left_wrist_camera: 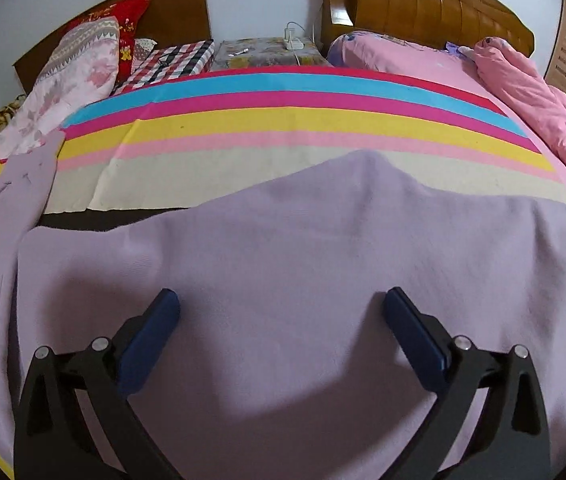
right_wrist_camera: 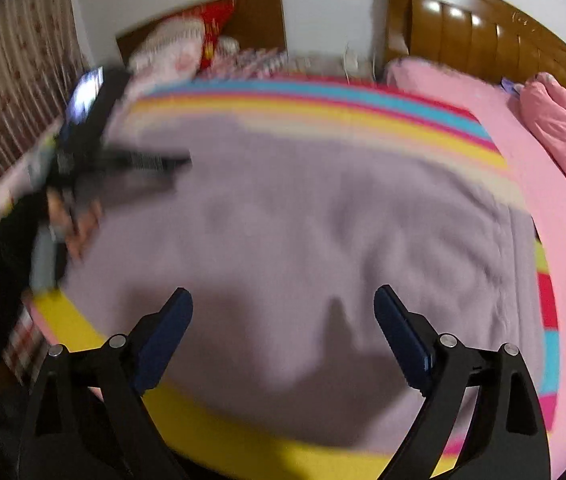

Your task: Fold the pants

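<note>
Pants (left_wrist_camera: 283,264) flat under both spread, empty grippers: left (left_wrist_camera: 281,304), right (right_wrist_camera: 283,300)

Left gripper (left_wrist_camera: 281,300): jaws spread wide, both blue-padded fingers (left_wrist_camera: 151,340) clear of each other with nothing clamped between them, pointing forward and slightly downward. Right gripper (right_wrist_camera: 283,300): likewise spread wide and holding nothing, blue pads (right_wrist_camera: 401,332) well apart. In the right wrist view the left gripper (right_wrist_camera: 123,160) appears at upper left, heavily blurred, with the holding hand (right_wrist_camera: 79,224) below it.

Lilac pants (left_wrist_camera: 303,264) spread flat on striped blanket (left_wrist_camera: 283,120)
</note>
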`<state>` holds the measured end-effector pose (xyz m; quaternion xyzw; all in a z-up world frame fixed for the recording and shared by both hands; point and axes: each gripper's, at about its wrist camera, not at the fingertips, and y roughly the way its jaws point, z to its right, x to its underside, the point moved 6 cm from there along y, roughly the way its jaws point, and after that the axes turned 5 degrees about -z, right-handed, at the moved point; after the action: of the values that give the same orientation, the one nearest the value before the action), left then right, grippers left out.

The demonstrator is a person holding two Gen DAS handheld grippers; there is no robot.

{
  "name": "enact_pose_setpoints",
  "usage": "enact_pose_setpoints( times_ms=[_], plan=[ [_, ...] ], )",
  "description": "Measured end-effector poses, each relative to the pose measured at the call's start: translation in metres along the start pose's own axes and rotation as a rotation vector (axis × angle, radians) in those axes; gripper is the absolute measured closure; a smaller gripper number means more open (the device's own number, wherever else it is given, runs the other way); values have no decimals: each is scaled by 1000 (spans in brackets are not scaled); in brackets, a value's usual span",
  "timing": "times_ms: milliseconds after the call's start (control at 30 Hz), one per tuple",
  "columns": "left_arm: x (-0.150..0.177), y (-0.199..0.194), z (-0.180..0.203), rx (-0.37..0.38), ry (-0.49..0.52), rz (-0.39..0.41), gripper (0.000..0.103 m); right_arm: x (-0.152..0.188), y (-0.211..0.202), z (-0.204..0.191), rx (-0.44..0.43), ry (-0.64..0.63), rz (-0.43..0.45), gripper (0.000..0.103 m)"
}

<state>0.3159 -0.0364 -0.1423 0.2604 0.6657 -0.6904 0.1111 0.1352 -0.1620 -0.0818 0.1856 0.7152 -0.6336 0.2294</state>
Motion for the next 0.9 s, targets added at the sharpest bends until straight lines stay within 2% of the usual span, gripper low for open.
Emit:
enact_pose_setpoints(
  times_ms=[33,100,133,233,300,367,400,467,567,600,700,800,867,900],
  plan=[
    [-2,1,0,-3,0,1,1,-5,5,3,-2,21,-4,14],
    [9,-10,0,-1,-1,3,1,-1,29,10,66,36,-73,14],
    [13,-13,-1,1,-2,5,1,5,40,14,83,40,-115,8],
    [15,-14,-1,8,3,1,1,12,42,12,64,4,-62,5],
    [17,-23,-2,75,4,16,2,12,36,15,47,8,-83,6],
    [21,-49,-9,175,-33,94,2,7,26,17,67,31,-91,6],
    [26,-74,-20,224,-53,168,2,1,18,16,71,49,-69,6],
    [38,-108,-43,236,-70,274,2,-12,5,0,34,24,-8,6],
    [66,-153,-116,171,-141,404,2,-58,-4,-53,-79,-112,96,6],
    [74,-159,-139,144,-176,414,2,-74,-4,-75,-130,-179,117,6],
    [111,-166,-243,6,-395,396,2,-125,11,-162,-299,-405,141,6],
    [161,-160,-349,-84,-691,345,2,-175,43,-255,-449,-599,103,6],
    [182,-157,-389,-82,-807,336,2,-202,75,-322,-544,-699,26,6],
    [190,-155,-405,-78,-852,338,2,-213,92,-350,-578,-736,-17,11]
  ],
)
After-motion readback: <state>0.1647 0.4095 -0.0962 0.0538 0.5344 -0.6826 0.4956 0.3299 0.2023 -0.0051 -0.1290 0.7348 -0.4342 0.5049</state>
